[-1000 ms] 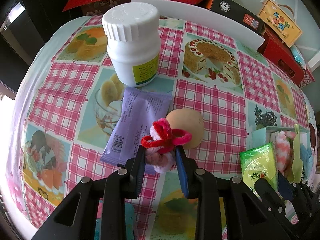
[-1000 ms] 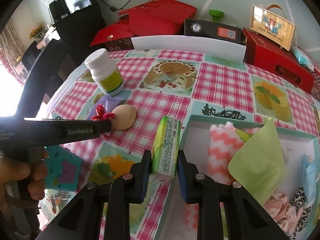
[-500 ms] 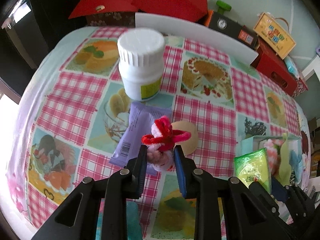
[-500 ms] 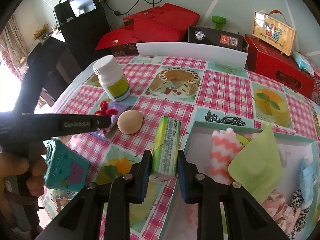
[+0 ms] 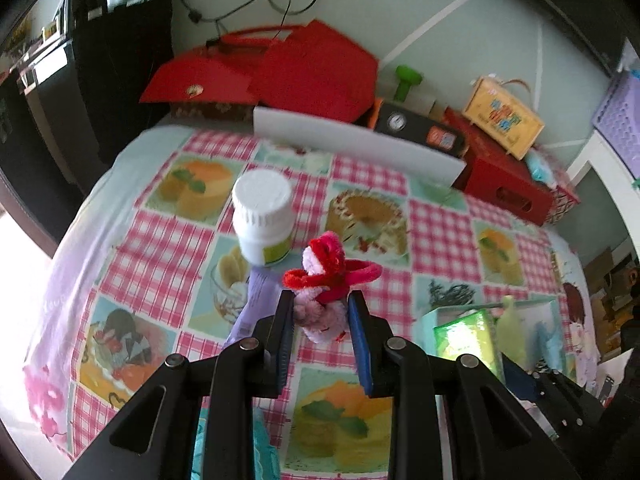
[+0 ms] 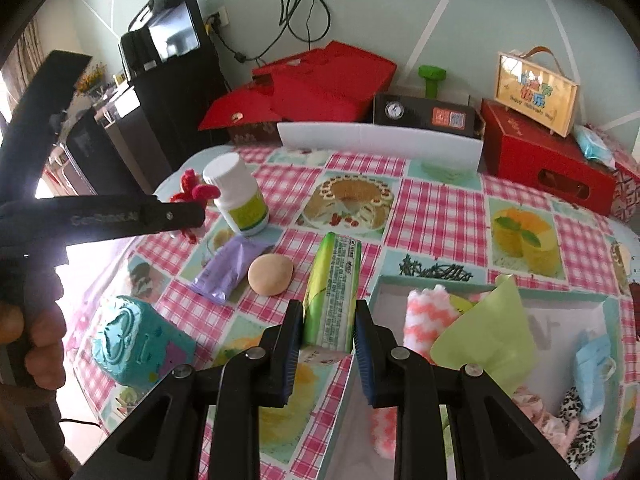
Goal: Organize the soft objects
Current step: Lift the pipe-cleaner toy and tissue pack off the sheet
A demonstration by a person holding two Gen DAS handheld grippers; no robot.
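Raised off the counter (image 5: 132,248) since the earlier frames: fuzzy toy (image 5: 325,285) pinched in left gripper (image 5: 322,320), above white bottle (image 5: 263,216); green pack (image 6: 332,292) pinched in right gripper (image 6: 327,334), beside box (image 6: 496,286). Both judged light, squashy; best held mid-body.

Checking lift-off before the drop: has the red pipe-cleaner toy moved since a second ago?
Yes: the toy, clamped in the left gripper, has risen off the purple packet.
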